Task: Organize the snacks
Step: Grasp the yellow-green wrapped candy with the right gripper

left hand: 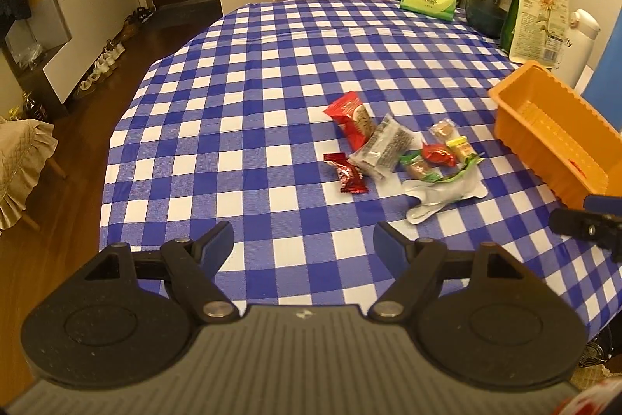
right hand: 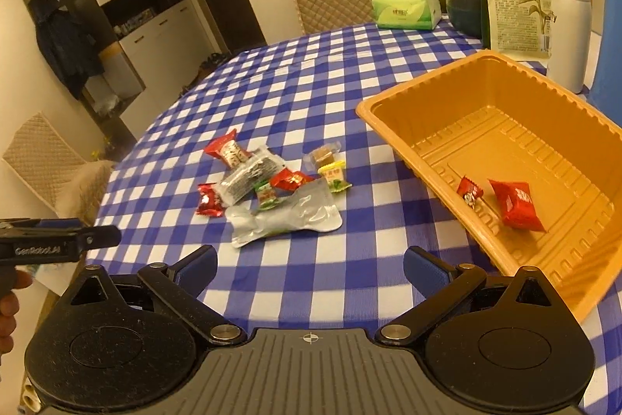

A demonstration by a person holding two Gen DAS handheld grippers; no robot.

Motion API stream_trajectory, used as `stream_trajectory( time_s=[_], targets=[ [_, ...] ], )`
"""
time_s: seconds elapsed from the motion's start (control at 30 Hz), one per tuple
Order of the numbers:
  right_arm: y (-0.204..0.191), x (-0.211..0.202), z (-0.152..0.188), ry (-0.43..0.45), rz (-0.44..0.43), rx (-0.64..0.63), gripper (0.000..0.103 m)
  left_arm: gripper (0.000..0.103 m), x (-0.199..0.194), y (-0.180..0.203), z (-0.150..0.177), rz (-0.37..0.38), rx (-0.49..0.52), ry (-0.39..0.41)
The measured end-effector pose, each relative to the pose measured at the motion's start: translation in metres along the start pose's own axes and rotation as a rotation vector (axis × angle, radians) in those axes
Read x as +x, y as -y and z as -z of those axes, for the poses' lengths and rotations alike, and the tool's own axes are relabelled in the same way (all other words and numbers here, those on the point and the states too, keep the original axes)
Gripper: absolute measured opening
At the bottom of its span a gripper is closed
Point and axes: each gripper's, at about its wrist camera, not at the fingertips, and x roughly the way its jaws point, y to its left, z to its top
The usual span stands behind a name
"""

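Both grippers, left [left hand: 303, 240] and right [right hand: 310, 265], were held wide and empty above checked tablecloth [right hand: 303, 96] | wrapped snacks [right hand: 268, 183] clustered mid-table for picking | orange tray [right hand: 388, 111] right, two red packets [right hand: 515, 205] already inside

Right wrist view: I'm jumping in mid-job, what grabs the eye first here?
The orange tray at the right stands out, with two red snack packets already lying in it. Left of it, a small heap of wrapped snacks sits on the blue-and-white checked tablecloth, including a crumpled silver wrapper. Both the right gripper and the left gripper are open and empty, short of the heap.
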Motion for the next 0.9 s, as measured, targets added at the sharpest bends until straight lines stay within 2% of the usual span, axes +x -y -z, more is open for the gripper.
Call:
stream_trajectory(
  time_s=[0.07,0.2,0.47,0.57,0.9],
  targets=[
    [0.0,0.008,-0.005,0.002,0.023,-0.004,0.091,0.077,0.006,0.0,-0.003,0.001,0.003,-0.002],
    [0.001,0.024,-0.017,0.012,0.05,-0.003,0.081,0.077,0.018,-0.004,-0.01,0.008,0.0,-0.001],
    [0.0,0.06,-0.04,0.024,0.086,-0.019,0.043,0.077,0.045,-0.011,-0.027,0.017,0.002,-0.006],
    [-0.001,0.076,-0.046,0.009,0.097,-0.033,0.037,0.076,0.055,-0.015,-0.032,0.019,-0.001,-0.013],
    [0.0,0.116,-0.053,-0.033,0.142,-0.085,0.032,0.074,0.081,-0.026,-0.042,0.029,-0.007,-0.042]
  ],
)
